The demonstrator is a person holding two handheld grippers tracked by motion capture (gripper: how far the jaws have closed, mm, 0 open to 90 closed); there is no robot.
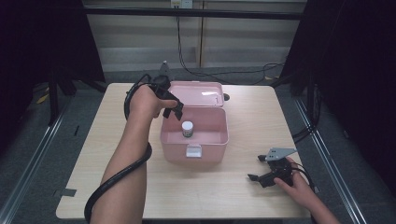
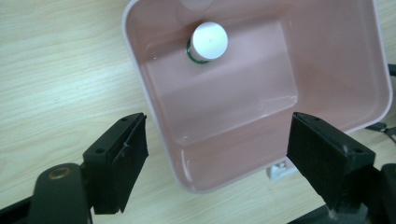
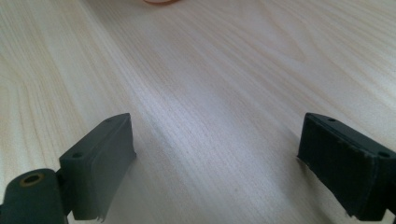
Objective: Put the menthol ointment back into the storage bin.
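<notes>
Bottle (image 1: 187,129) stands upright inside the open pink box (image 1: 219,136), near its front wall, white cap up. So the drop-off looks done. Left gripper (image 1: 173,108) hovers over the box's back-left corner, jaws apart, holding nothing. Lid (image 1: 198,93) is tipped back behind the box; closing it is probably what's left. Right gripper (image 1: 258,168) sits on the desk (image 1: 252,116) right of the box and nearer the person, well apart from it, jaws apart, empty. Desk is pale wood grain. Beyond the box: grey floor, cables, dark curtains either side.
</notes>
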